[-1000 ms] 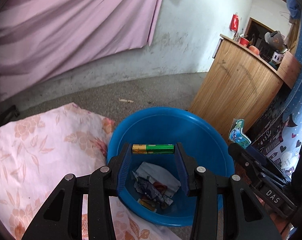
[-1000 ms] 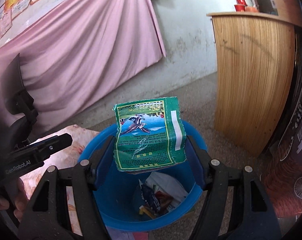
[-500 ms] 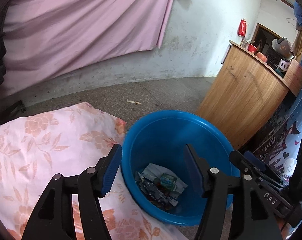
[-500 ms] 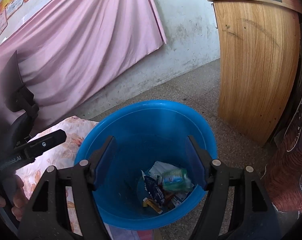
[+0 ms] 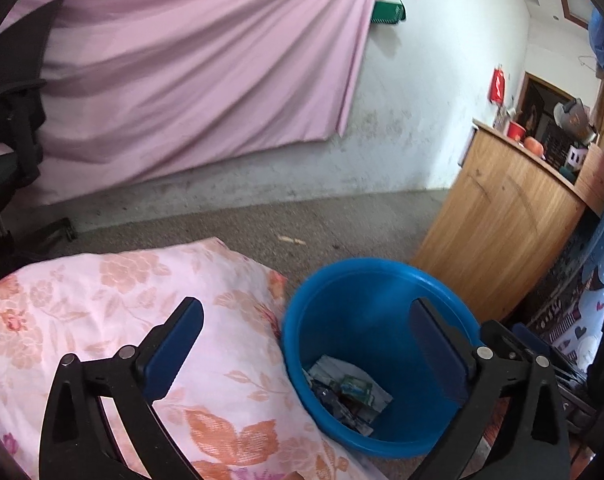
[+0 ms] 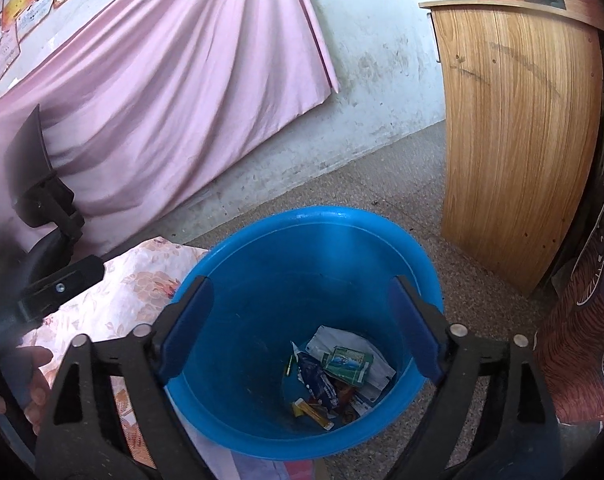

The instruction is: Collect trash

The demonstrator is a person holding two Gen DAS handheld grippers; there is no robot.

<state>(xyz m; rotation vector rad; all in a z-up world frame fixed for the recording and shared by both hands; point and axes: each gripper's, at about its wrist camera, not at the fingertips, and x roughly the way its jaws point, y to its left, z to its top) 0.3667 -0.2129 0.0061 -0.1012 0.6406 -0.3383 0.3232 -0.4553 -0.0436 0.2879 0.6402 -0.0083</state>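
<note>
Both tools stood spread and empty, the right tool (image 6: 302, 328) directly above the blue bucket (image 6: 382, 232) and the left tool (image 5: 306, 344) beside it over the flowered cloth (image 5: 102, 300), because the trash (image 6: 338, 372) lay at the bucket's bottom.

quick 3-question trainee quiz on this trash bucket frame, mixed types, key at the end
1. True or false: the right hand-held gripper grips a wrapper.
2. Where does the green packet lie? A) on the floral cloth B) inside the blue bucket C) on the wooden cabinet
3. Fill in: the left hand-held gripper is ____.

Key: 1 false; 2 B; 3 open
</note>
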